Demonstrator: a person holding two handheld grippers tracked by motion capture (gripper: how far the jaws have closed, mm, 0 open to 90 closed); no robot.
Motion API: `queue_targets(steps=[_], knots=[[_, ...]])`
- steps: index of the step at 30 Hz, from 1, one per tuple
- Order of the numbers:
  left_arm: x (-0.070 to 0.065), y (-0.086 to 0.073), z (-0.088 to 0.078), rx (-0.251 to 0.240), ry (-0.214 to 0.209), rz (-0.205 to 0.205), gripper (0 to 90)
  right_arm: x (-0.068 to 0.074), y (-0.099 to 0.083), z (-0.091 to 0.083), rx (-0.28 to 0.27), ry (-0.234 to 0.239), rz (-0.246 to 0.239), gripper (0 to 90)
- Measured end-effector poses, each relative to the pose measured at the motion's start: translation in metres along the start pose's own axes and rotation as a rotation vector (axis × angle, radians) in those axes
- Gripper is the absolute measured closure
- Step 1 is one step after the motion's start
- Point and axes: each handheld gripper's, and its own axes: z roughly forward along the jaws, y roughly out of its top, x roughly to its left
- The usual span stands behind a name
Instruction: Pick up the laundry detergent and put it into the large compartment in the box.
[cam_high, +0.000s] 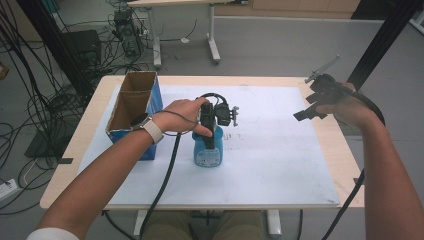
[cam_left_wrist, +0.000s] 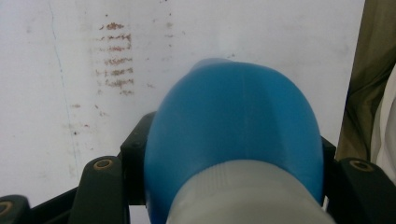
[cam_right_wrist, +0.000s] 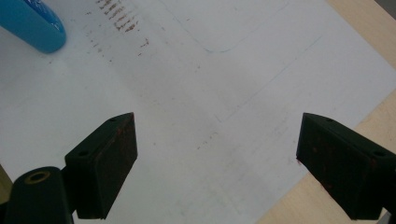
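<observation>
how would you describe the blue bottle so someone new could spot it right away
Start at the white sheet covering the wooden table, then look just right of the open blue cardboard box. The blue bottle is there, clamped by the left gripper. It is the one rounded blue plastic thing with a label, not a box.

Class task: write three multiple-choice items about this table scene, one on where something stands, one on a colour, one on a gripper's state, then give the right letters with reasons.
1. Where does the cardboard box stand?
A. left part of the table
B. right edge
C. on the floor

2. What colour is the bottle?
A. red
B. blue
C. green

3. How is the right gripper?
A. shut on the bottle
B. shut on nothing
C. open

Key: 1 A, the high view shows it near the left edge of the table; 2 B, blue body; 3 C, its jaws stand wide apart, while the left gripper clamps the bottle.
</observation>
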Motion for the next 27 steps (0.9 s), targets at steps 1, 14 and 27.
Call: queue_targets(steps=[1, 14, 27], knots=[[-0.0001, 0.0001, 0.0000, 0.000, 0.000, -0.001, 38.6, 0.0000, 0.0000, 0.0000, 0.000, 0.000, 0.000, 12.4], [-0.0007, -0.0015, 0.0001, -0.005, 0.002, -0.001, 38.5, 0.0005, 0.0013, 0.0001, 0.000, 0.001, -0.004, 12.4], [-0.0011, -0.0017, 0.0001, -0.006, 0.004, 0.005, 38.6, 0.0000, 0.0011, -0.0001, 0.002, -0.001, -0.001, 12.4]])
